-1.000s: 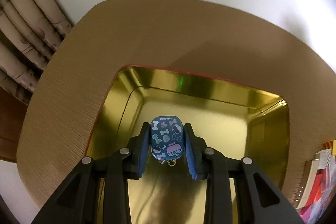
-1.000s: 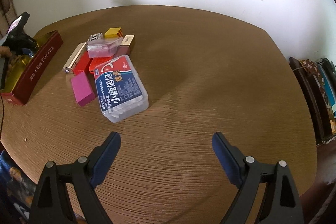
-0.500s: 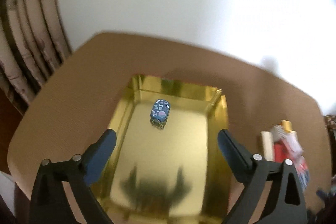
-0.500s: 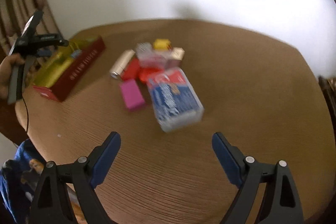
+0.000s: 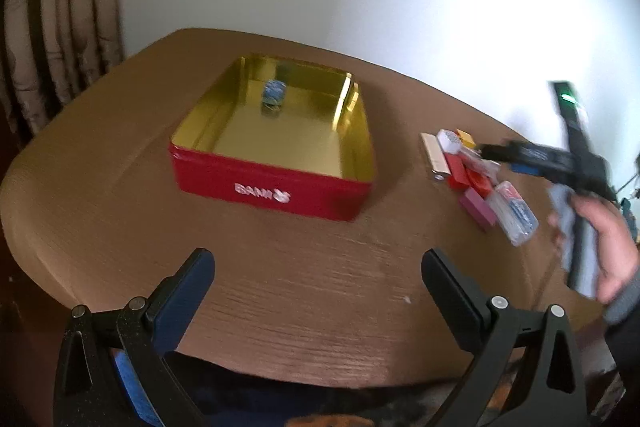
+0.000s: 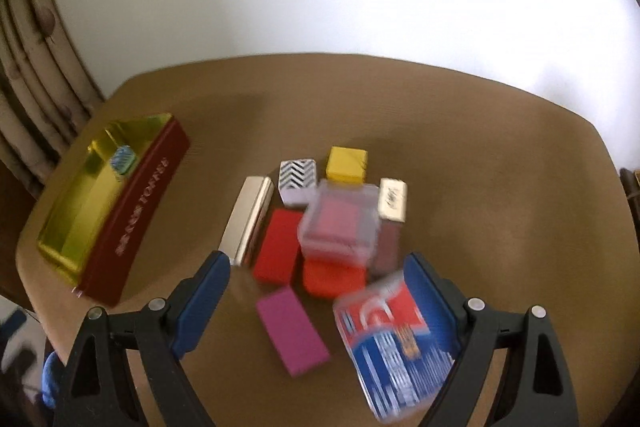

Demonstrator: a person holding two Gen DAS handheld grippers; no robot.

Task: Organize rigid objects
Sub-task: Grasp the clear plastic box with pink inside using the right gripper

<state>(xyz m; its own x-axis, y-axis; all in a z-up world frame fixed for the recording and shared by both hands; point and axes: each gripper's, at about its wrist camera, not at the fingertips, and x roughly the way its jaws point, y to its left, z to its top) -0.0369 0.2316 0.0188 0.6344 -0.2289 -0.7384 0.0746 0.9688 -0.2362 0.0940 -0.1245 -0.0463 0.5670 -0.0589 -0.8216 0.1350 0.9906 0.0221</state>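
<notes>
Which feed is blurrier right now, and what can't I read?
Right wrist: heavy motion blur; blue-and-red box print smeared, clear box ghosted. Left wrist: milder blur; tin logo soft, pile and right gripper streaked.

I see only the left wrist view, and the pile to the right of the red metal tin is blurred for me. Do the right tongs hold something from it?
Observer: No. The right tongs are open above the pile and grip nothing.
Operator: Which things lie nearest to them?
Observer: A flat magenta rectangular box lies between the fingers, and a clear plastic case with a blue and red label lies close to the right finger.
Operator: Is anything stacked in the pile?
Observer: Yes. A small clear plastic box rests on top of an orange block.
</notes>
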